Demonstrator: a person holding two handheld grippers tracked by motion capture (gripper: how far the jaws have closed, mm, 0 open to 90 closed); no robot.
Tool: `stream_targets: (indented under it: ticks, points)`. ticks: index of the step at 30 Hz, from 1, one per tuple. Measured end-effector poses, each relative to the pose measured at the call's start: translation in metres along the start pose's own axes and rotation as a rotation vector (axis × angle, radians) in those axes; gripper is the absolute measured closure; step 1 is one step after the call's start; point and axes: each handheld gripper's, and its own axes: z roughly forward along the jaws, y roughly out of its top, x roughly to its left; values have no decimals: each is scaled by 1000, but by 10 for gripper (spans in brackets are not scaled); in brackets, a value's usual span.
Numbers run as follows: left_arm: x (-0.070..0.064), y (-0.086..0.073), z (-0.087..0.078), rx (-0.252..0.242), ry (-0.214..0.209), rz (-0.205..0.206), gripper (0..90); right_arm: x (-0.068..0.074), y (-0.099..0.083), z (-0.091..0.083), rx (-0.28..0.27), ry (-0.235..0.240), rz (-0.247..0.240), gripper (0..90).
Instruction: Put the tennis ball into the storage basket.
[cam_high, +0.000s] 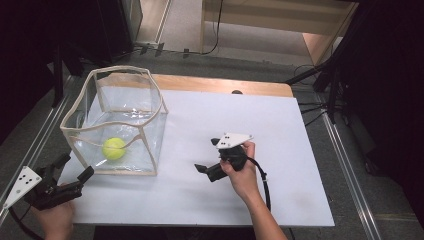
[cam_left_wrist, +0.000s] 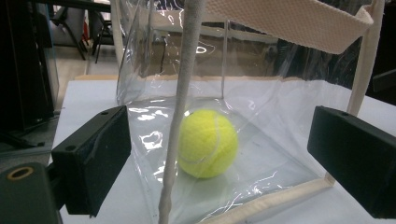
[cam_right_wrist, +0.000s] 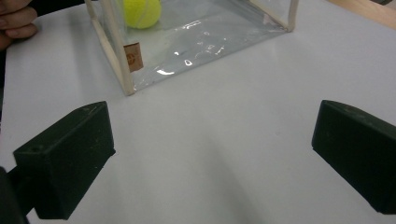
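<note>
At the left of the high view, a clear bag (cam_high: 120, 122) with cream fabric edging stands upright and open-topped on the white worktop (cam_high: 280, 130). A yellow tennis ball (cam_high: 114, 148) lies on the bag's floor, toward its near left corner.

My left gripper (cam_high: 75, 167) sits at the lower left of the high view, at the worktop's near left corner, just beside the bag's near left edge. Its jaws are released and spread wide, with nothing between them. In the left gripper view the ball (cam_left_wrist: 207, 143) appears centred between my two jaws, but beyond them and behind the clear wall of the bag (cam_left_wrist: 261, 116). A vertical cream seam (cam_left_wrist: 180, 116) of the bag crosses in front of the ball's left side. Neither jaw touches the bag.

My right gripper (cam_high: 207, 157) is at the centre of the high view, held in my right hand (cam_high: 242, 175) over bare worktop, well apart from the bag. Its jaws are also released and empty. In the right gripper view the bag (cam_right_wrist: 196, 42) occupies the upper centre, with the ball (cam_right_wrist: 142, 11) at the top edge, far beyond the jaws. A small brown label (cam_right_wrist: 133, 57) is fixed to the bag's near corner. Fingers of my left hand (cam_right_wrist: 16, 21) show at the upper left.
</note>
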Motion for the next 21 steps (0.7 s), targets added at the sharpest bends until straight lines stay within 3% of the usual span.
stream_targets:
  ticks: [5,21]
  points:
    - [2,0,-1,-10,1,-19,65,-4,-13,-12,-6,-18,16,0]
    - [1,0,-1,-5,2,-10,65,-13,-44,-45,-35,-81,81,0]
